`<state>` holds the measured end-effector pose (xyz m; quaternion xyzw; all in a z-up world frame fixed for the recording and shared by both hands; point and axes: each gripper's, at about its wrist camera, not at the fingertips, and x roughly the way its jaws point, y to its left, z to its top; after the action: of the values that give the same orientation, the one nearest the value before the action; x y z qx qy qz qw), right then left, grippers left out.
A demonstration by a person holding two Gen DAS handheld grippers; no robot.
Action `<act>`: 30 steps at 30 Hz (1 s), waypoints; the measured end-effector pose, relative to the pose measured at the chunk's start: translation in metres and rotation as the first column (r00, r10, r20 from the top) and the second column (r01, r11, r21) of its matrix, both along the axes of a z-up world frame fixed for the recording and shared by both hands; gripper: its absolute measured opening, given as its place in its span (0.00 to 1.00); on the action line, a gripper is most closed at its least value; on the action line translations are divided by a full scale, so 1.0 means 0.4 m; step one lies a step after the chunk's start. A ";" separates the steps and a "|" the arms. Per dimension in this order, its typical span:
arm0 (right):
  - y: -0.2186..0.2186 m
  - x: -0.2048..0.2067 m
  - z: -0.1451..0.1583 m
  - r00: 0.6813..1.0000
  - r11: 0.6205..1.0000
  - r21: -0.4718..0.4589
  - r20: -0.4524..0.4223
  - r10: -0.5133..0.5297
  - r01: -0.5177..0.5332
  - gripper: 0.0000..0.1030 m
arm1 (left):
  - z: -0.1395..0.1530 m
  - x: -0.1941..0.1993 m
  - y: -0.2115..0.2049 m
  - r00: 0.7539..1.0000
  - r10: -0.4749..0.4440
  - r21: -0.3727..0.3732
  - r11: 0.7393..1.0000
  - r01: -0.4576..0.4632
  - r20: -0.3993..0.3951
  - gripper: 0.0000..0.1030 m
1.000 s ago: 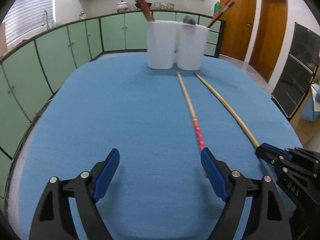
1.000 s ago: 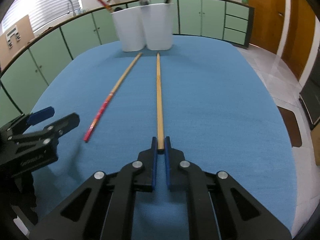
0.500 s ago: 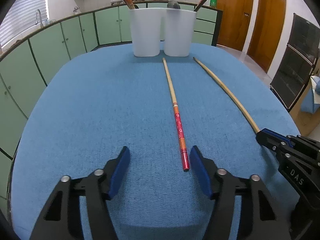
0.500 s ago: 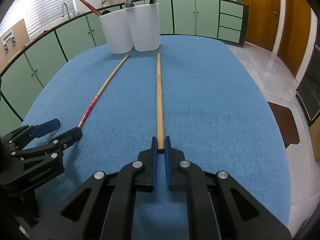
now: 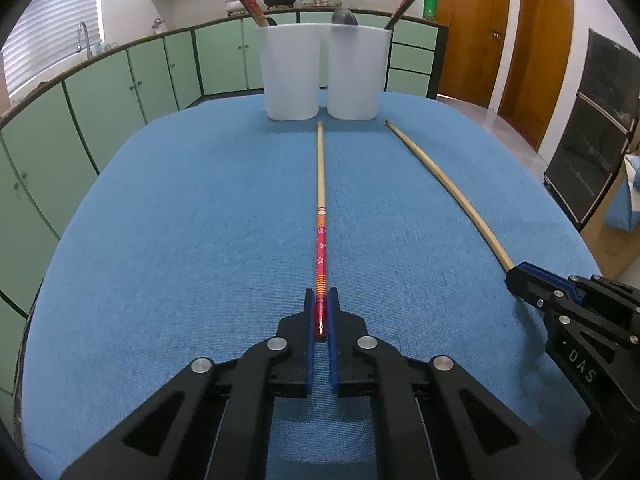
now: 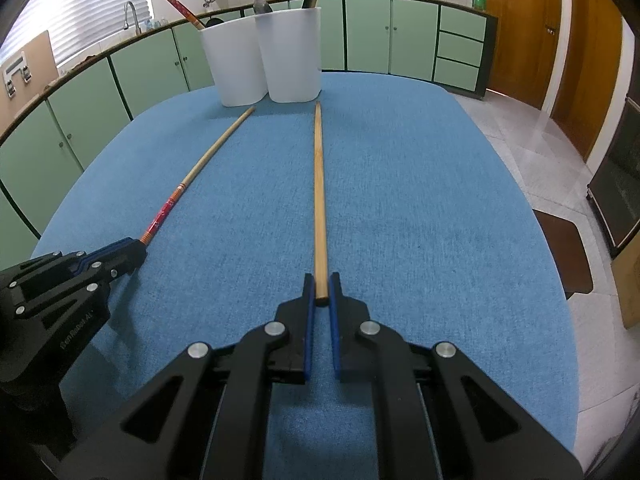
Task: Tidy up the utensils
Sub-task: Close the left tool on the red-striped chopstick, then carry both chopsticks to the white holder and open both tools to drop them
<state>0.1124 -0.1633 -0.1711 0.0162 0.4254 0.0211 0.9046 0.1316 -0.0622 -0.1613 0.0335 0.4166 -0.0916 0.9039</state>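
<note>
A red-handled chopstick [image 5: 320,200] lies on the blue table, pointing at two white holders [image 5: 320,74]. My left gripper [image 5: 320,308] is shut on its red end. A plain wooden chopstick [image 6: 319,192] lies alongside it; my right gripper [image 6: 320,292] is shut on its near end. In the right wrist view the left gripper [image 6: 120,254] sits at the left with the red chopstick [image 6: 192,178]. In the left wrist view the right gripper [image 5: 520,280] holds the plain chopstick [image 5: 448,188]. The holders [image 6: 264,64] contain other utensils.
The blue table [image 5: 180,240] has a rounded edge. Green cabinets [image 5: 120,92] run along the back and left. Wooden doors [image 5: 504,32] and a dark oven [image 5: 600,120] stand to the right.
My left gripper moved right onto the red chopstick's end and shut on it. My right gripper stays shut on the plain chopstick.
</note>
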 end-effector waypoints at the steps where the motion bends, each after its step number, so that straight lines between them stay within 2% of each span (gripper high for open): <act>1: -0.002 -0.002 0.001 1.000 1.000 0.003 0.003 -0.001 0.001 0.06 | 0.004 -0.002 0.004 1.000 0.003 -0.007 1.000 -0.003 0.006 0.05; 8: -0.009 -0.027 0.039 0.999 1.000 0.003 0.046 0.002 -0.002 0.06 | 0.057 -0.024 0.018 0.998 -0.005 0.002 1.000 0.005 0.064 0.05; 18: -0.022 -0.043 0.163 0.987 1.000 0.003 0.161 0.020 -0.021 0.06 | 0.187 -0.059 0.036 0.984 -0.016 -0.021 1.000 0.020 0.179 0.05; 25: -0.043 -0.034 0.298 0.966 0.998 0.041 0.255 0.040 -0.052 0.06 | 0.346 -0.051 0.060 0.948 -0.028 -0.051 0.998 0.047 0.318 0.05; 30: -0.048 0.001 0.414 0.942 0.993 0.050 0.327 0.081 -0.103 0.06 | 0.434 -0.022 0.070 0.924 -0.047 -0.071 0.994 0.079 0.379 0.05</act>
<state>0.1129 -0.1824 -0.0057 0.0227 0.2703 0.0796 0.9592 0.1229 -0.0341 0.0122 0.0255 0.2298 -0.1300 0.9642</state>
